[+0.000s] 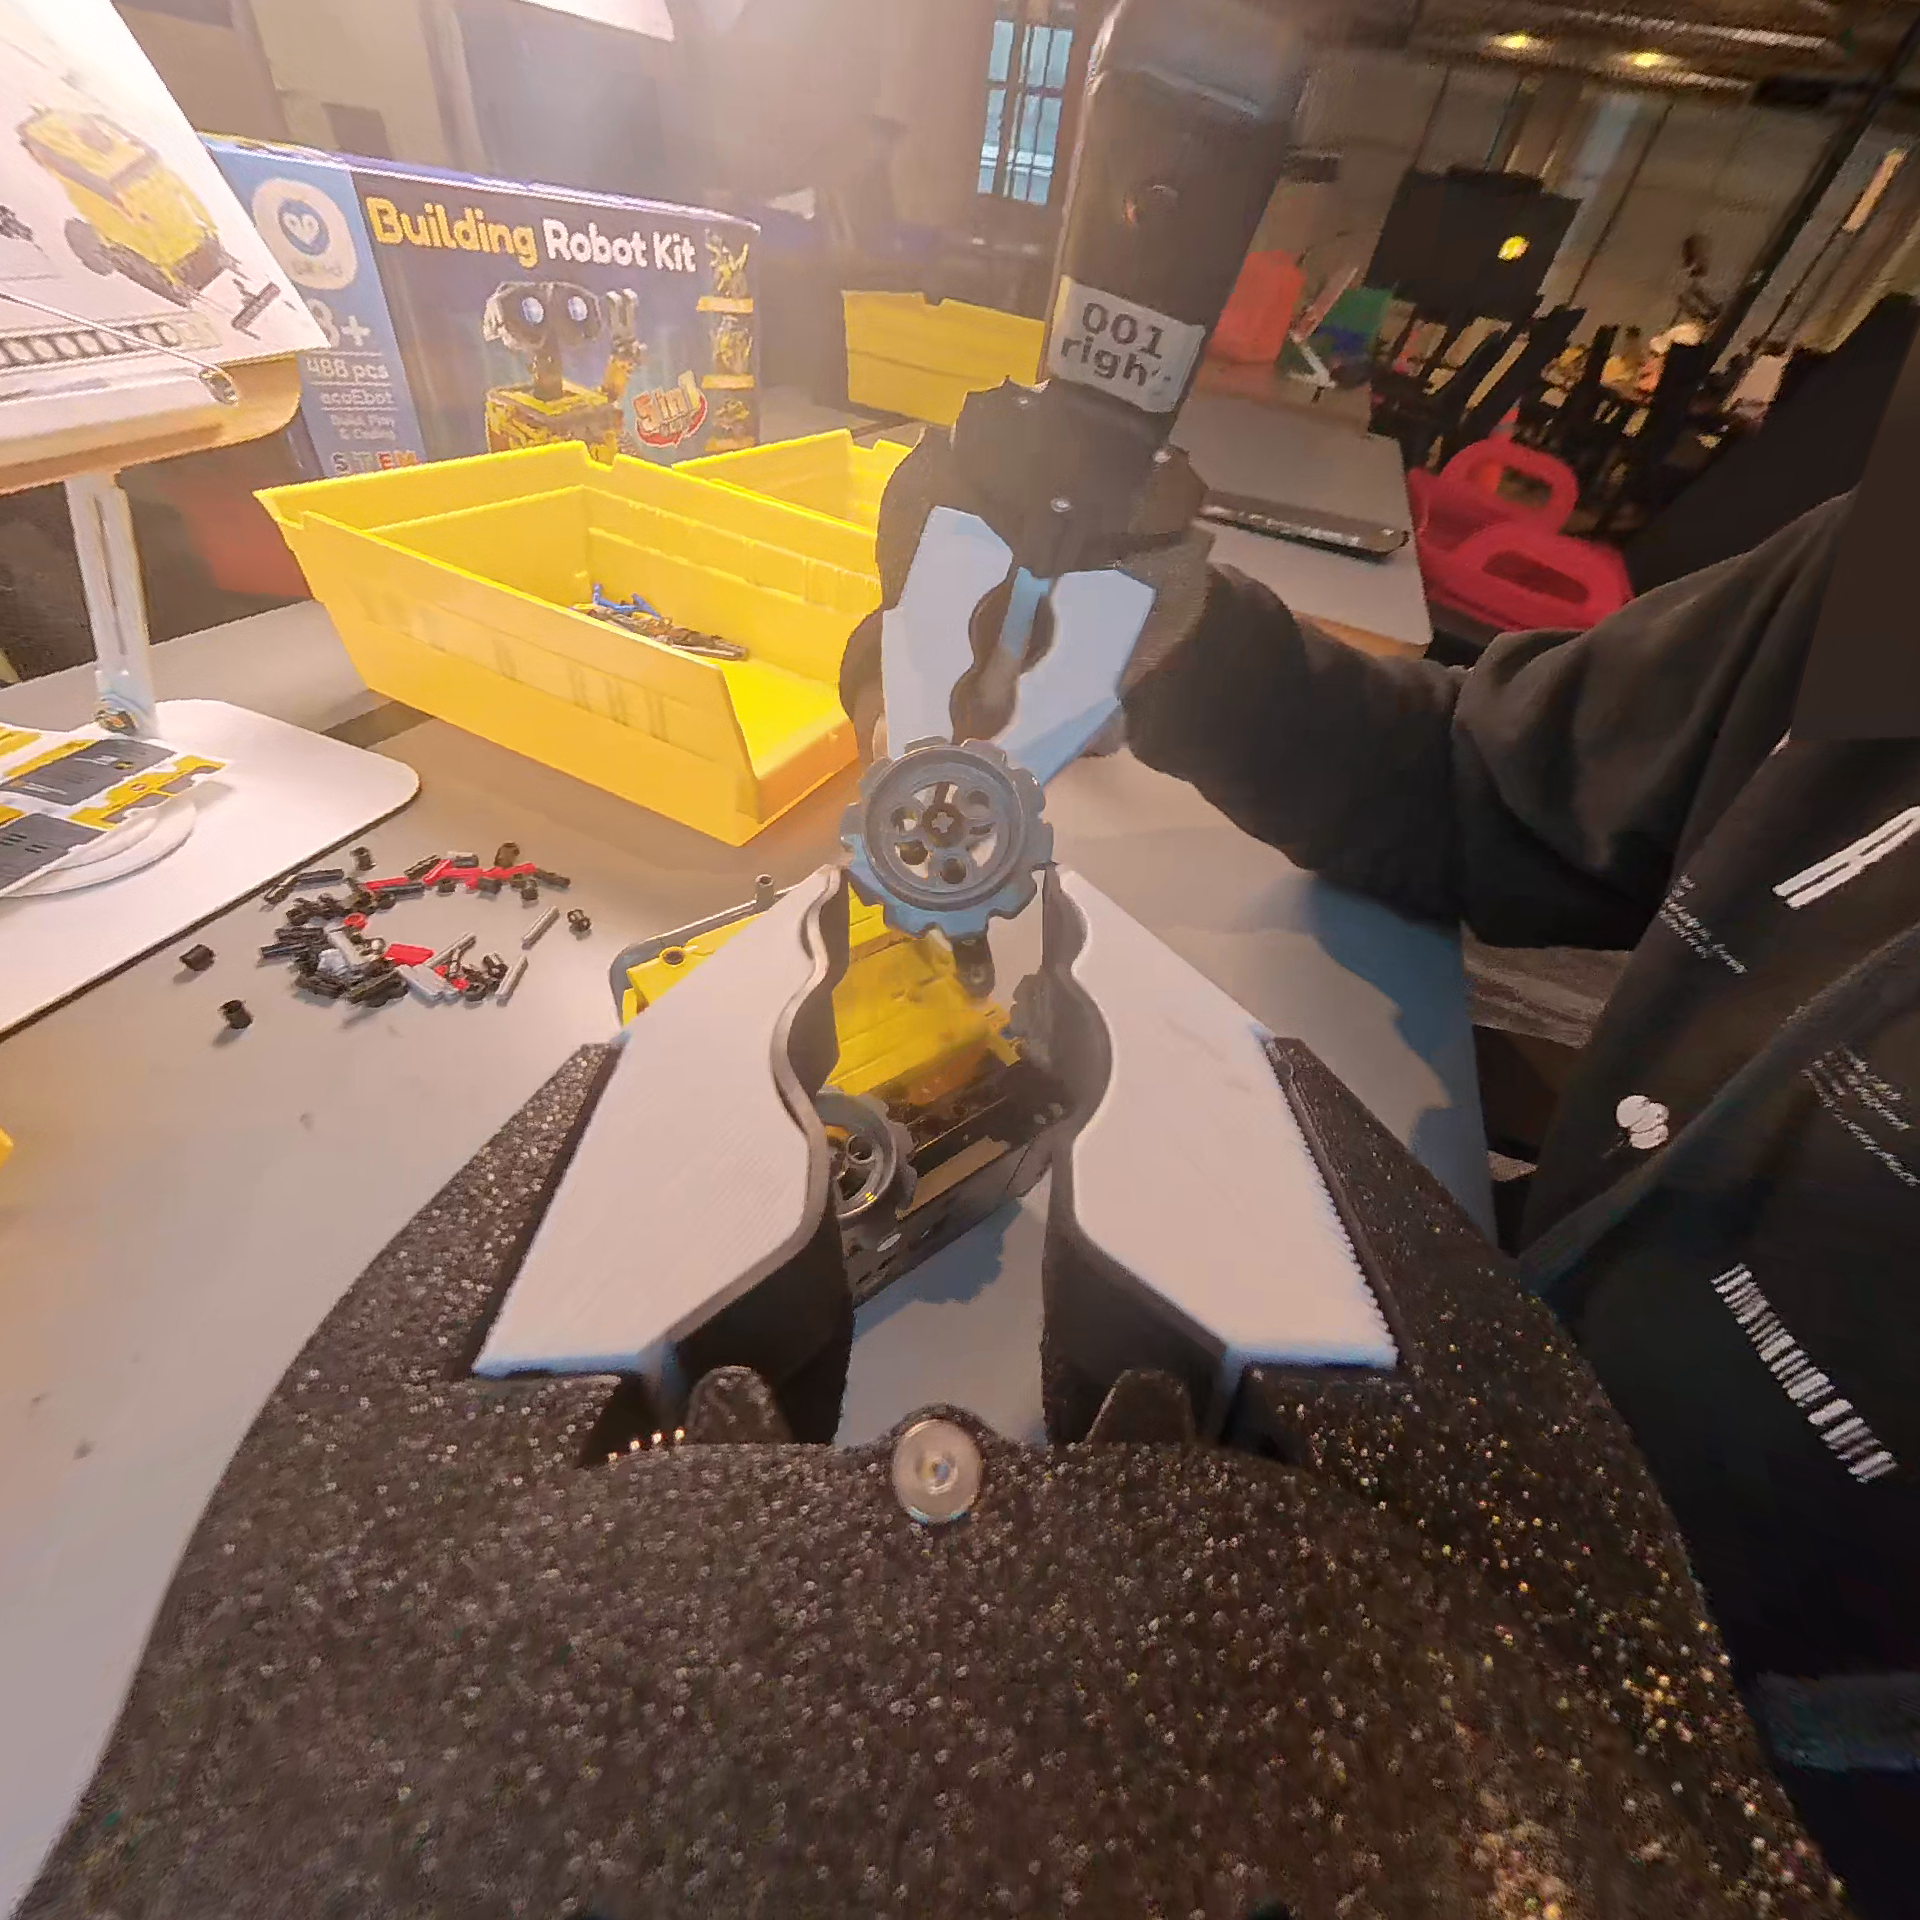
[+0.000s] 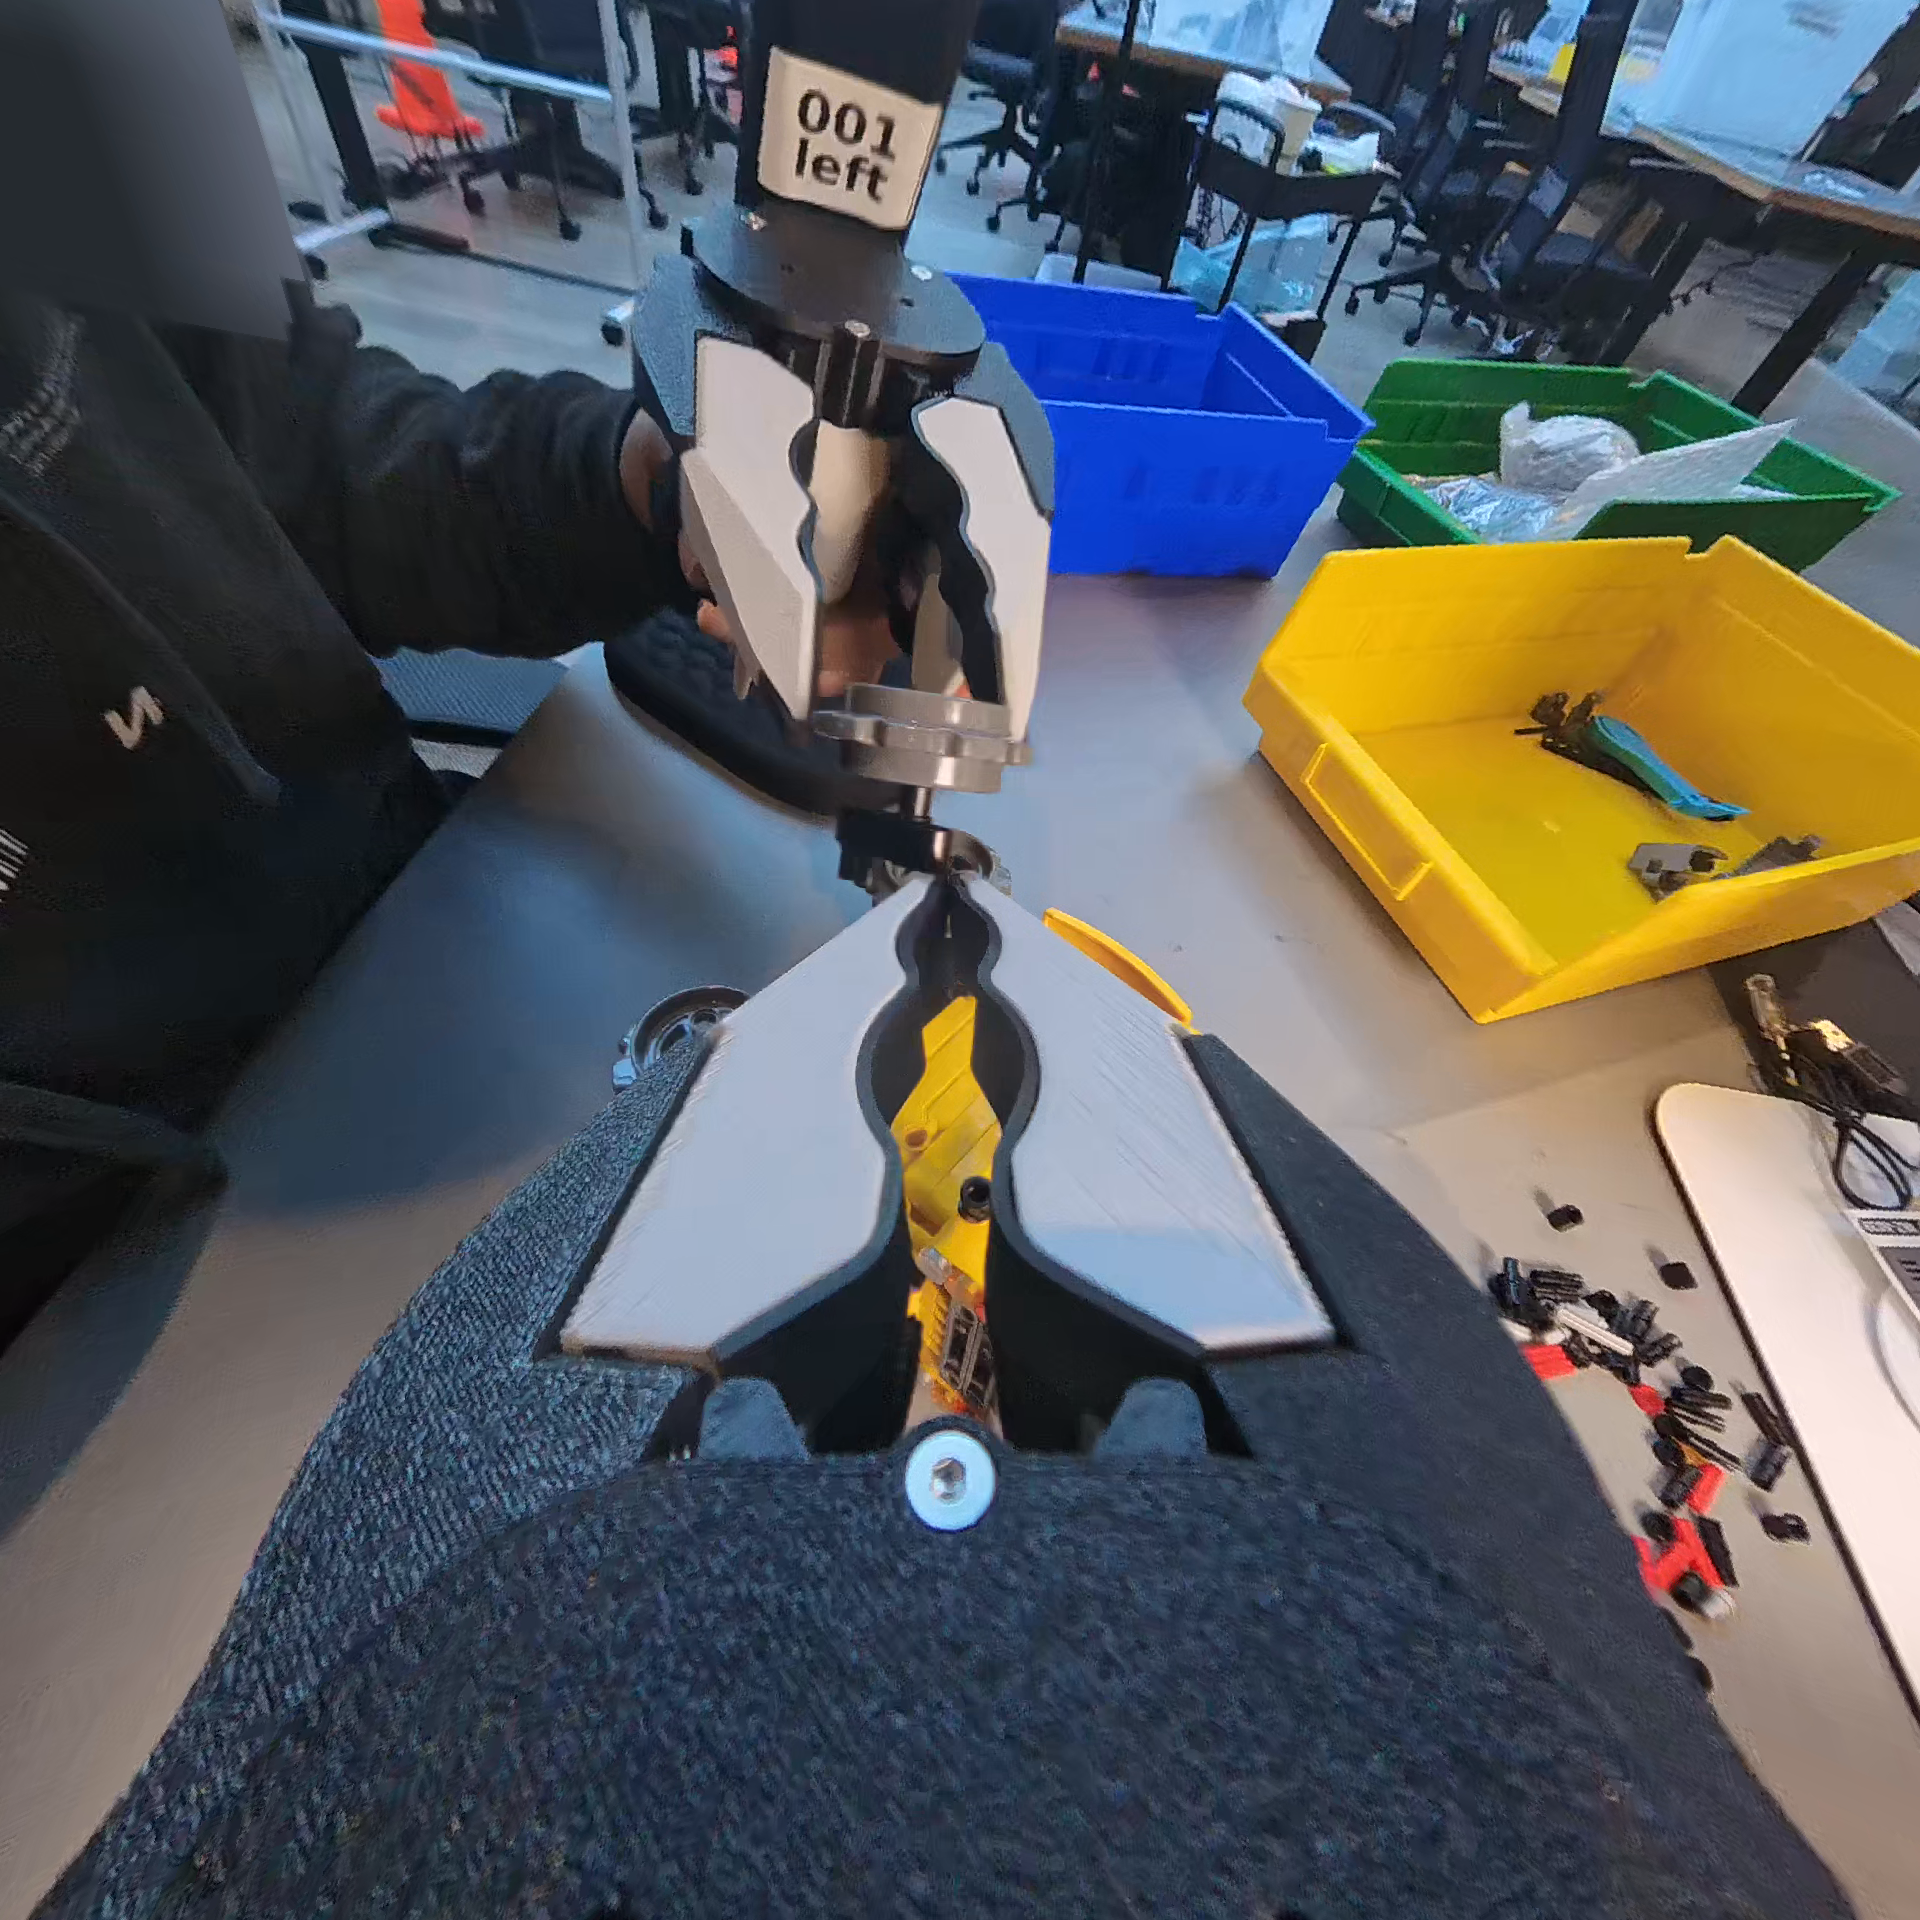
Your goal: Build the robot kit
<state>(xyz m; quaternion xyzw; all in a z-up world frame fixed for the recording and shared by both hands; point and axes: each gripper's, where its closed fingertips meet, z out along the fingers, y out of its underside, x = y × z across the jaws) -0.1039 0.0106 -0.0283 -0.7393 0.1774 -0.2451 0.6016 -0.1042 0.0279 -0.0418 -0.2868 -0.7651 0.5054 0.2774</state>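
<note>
My left hand-held gripper (image 1: 940,896) is clamped on a grey toothed wheel (image 1: 940,847), one finger on either side of its rim. From the right wrist view it (image 2: 914,719) points steeply down, its body upright over the table (image 2: 1143,831), and the wheel (image 2: 914,738) lies flat between its tips. The hand (image 2: 665,520) holding it reaches in from the left in a dark sleeve.

My right hand-held gripper (image 2: 948,896) faces it nearly tip to tip. Its fingers are drawn almost together just under the wheel, pinching what looks like the black axle (image 2: 904,831) below the hub; I cannot see the contact clearly. In the left wrist view this gripper (image 1: 961,758) comes down from above and behind the wheel, tilted towards me, with a gloved hand (image 1: 1195,644) round its grip and the forearm running off to the right.

A yellow model (image 1: 904,1023) lies on the table right under both grippers, and a second wheel (image 1: 862,1153) sits on its near side. To the left are loose parts (image 1: 395,925), black and red, scattered on the table. Beyond them stands a yellow bin (image 1: 499,623), and a kit box (image 1: 540,312) behind that.
</note>
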